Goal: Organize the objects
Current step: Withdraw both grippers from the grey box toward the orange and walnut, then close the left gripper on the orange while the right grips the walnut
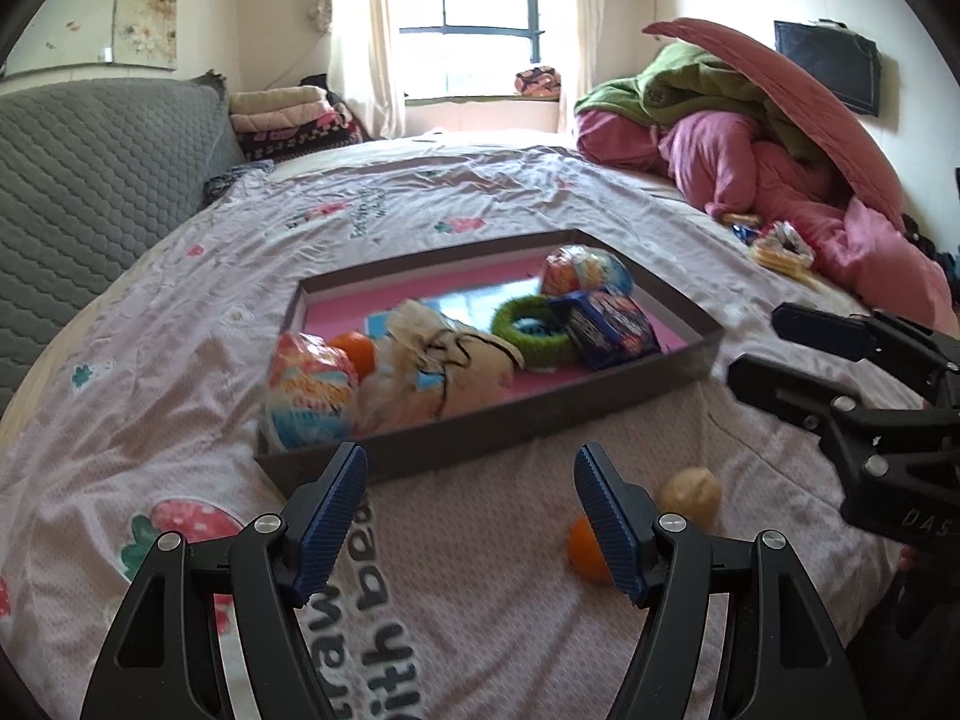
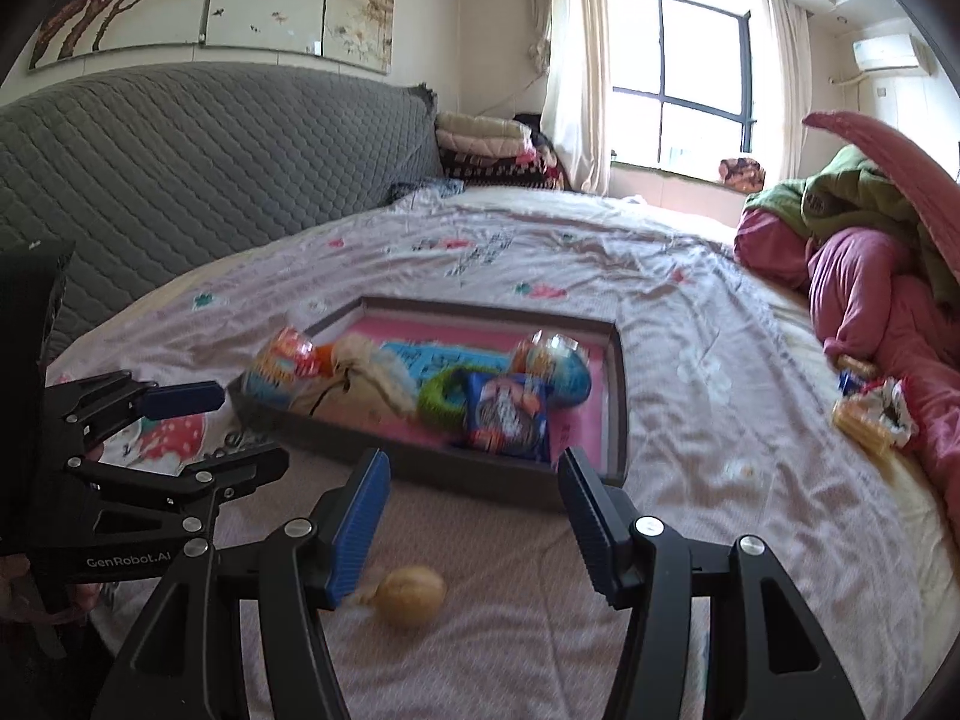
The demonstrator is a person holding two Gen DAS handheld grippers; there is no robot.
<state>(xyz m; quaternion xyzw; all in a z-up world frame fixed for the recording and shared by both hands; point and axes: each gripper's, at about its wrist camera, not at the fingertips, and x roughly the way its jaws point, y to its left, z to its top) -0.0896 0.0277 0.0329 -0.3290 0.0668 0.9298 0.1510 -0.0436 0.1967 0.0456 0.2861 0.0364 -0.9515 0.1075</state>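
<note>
Left tool (image 1: 471, 510) and right tool (image 2: 474, 516), each tilted forward and downward, side by side and apart. Both sets of blue-padded jaws stand spread with nothing between the pads. The right tool's gap is somewhat narrower than the left's.

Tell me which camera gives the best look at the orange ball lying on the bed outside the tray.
The left wrist view. There the orange ball shows on the bedsheet, though the left gripper finger partly covers it. In the right wrist view I cannot make it out; only the pale round object shows.
</note>
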